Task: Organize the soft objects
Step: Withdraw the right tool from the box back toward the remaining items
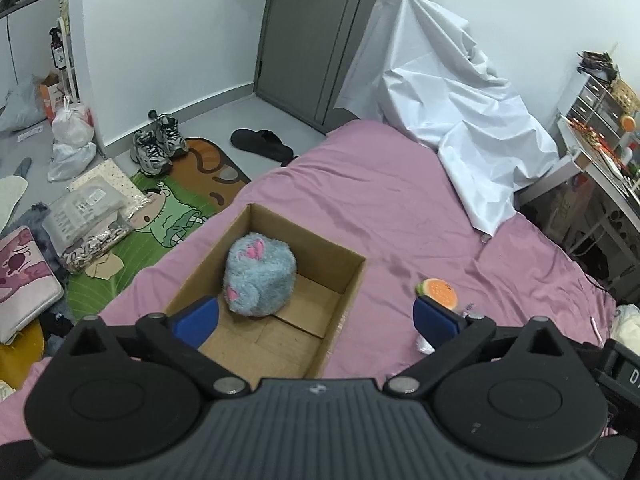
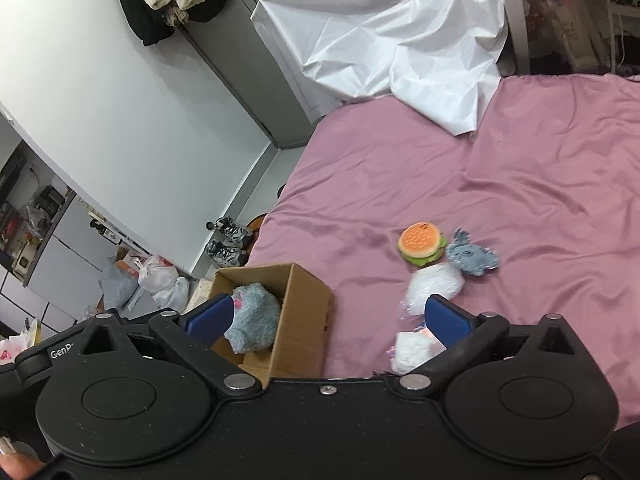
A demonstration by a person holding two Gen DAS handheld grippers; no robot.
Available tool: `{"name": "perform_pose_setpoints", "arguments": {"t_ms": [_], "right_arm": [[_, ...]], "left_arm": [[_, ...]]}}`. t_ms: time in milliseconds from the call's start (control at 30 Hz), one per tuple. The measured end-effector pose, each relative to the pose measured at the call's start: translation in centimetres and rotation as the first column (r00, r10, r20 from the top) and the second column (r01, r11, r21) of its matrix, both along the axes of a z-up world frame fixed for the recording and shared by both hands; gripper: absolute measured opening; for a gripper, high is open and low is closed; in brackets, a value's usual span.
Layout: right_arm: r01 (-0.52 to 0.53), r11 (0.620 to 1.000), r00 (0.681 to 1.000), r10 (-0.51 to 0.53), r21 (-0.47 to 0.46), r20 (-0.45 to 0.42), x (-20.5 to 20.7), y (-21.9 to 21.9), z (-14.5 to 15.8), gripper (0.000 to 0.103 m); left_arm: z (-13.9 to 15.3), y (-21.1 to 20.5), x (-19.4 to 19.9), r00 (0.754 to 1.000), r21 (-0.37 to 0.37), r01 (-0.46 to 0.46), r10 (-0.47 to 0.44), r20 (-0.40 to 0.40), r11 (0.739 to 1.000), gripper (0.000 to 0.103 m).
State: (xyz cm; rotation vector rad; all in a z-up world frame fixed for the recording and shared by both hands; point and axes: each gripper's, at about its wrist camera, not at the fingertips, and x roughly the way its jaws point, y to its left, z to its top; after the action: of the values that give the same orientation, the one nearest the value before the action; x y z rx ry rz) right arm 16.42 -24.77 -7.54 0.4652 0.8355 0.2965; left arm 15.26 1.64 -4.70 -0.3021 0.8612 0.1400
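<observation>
**One plush boxed, several soft things left on the bed**

Left gripper (image 1: 316,318), seen from its own wrist camera, is released, its blue pads spread wide with nothing between them. Below it a cardboard box (image 1: 352,276) sits near the bed's (image 1: 380,184) left edge, and a fluffy blue plush (image 1: 260,278) rests inside against the box's far-left wall; the rest of the box floor is bare. A burger toy (image 1: 438,291) lies on the sheet just beyond the box's right side.

Right gripper (image 2: 328,318) is likewise released and empty in its wrist view. The box again shows only the blue plush. Out on the sheet toward the bed's middle lie the burger toy, a small grey-blue plush (image 2: 472,258) touching it, a clear-wrapped white bundle (image 2: 434,286), and another white soft item (image 2: 414,350) nearer the camera. By my judgement, the task has barely begun: one item stowed, four waiting.
</observation>
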Motion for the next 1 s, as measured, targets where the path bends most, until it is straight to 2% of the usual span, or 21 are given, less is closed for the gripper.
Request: {"name": "perform_pose_setpoints", "arguments": {"t_ms": [333, 500, 1000], "right_arm": [[-0.001, 1.0, 1.0, 0.001, -0.016, 0.009, -1.6, -3.0, 0.7, 0.103], [0.006, 1.0, 1.0, -0.006, -0.027, 0.009, -2.3, -4.5, 0.7, 0.103], [0.042, 0.998, 0.999, -0.043, -0.051, 0.0, -3.9, -8.4, 0.0, 0.103]], "left_arm": [[1.1, -2.9, -1.9, 1.0, 0.017, 0.023, -0.023, -0.004, 1.0, 0.103], [1.0, -4.2, -2.5, 1.0, -0.009, 0.028, -0.028, -0.012, 1.0, 0.103], [0.9, -8.0, -3.7, 0.997, 0.007, 0.075, -0.074, -0.028, 0.997, 0.103]]}}
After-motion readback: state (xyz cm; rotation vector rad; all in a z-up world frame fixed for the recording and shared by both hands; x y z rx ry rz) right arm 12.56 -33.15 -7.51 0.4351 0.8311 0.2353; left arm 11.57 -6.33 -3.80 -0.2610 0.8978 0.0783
